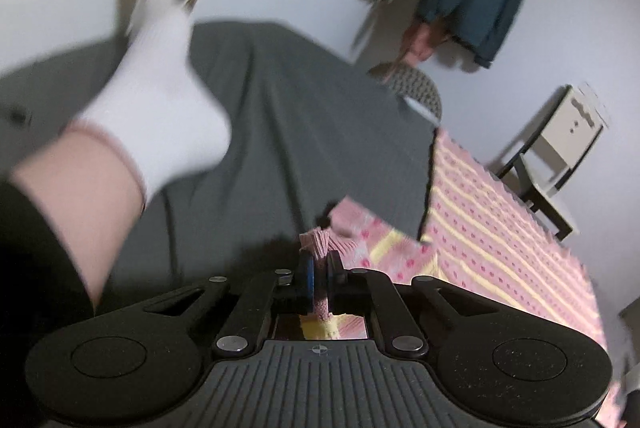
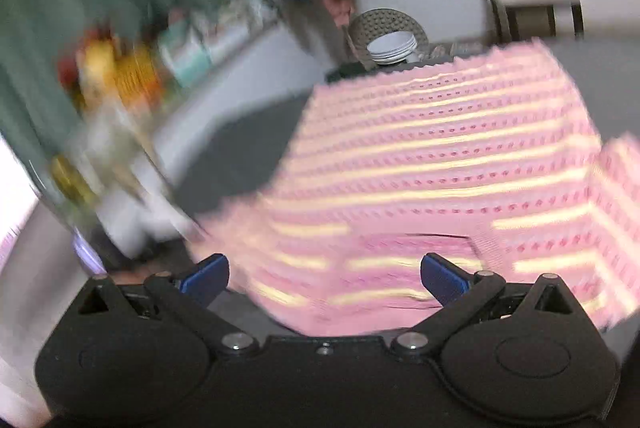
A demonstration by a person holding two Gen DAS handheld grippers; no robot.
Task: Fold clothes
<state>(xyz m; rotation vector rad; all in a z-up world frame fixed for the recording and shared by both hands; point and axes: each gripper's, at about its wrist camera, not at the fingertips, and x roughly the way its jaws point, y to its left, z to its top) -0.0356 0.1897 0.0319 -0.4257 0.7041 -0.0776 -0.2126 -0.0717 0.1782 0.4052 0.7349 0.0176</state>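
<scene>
Grey bedsheet (image 1: 256, 132) fills the left wrist view — left gripper (image 1: 319, 278) clamped on the pink knit garment (image 1: 500, 212) edge (white-socked foot (image 1: 160, 100) nearby). Right wrist view, blurred: right gripper (image 2: 324, 274) fingers spread apart over the garment.

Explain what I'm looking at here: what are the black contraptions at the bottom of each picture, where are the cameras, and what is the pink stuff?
Each picture comes from a fisheye camera mounted on a hand-held two-finger gripper, looking forward along its fingers; a person holds one per hand. In the left wrist view, the left gripper is shut on a bunched edge of a pink knit garment with yellow stripes, which lies on a dark grey cloth. A foot in a white sock also shows there. In the right wrist view, the right gripper is open, its blue-tipped fingers spread over the same garment. Both pictures are motion-blurred.
</scene>
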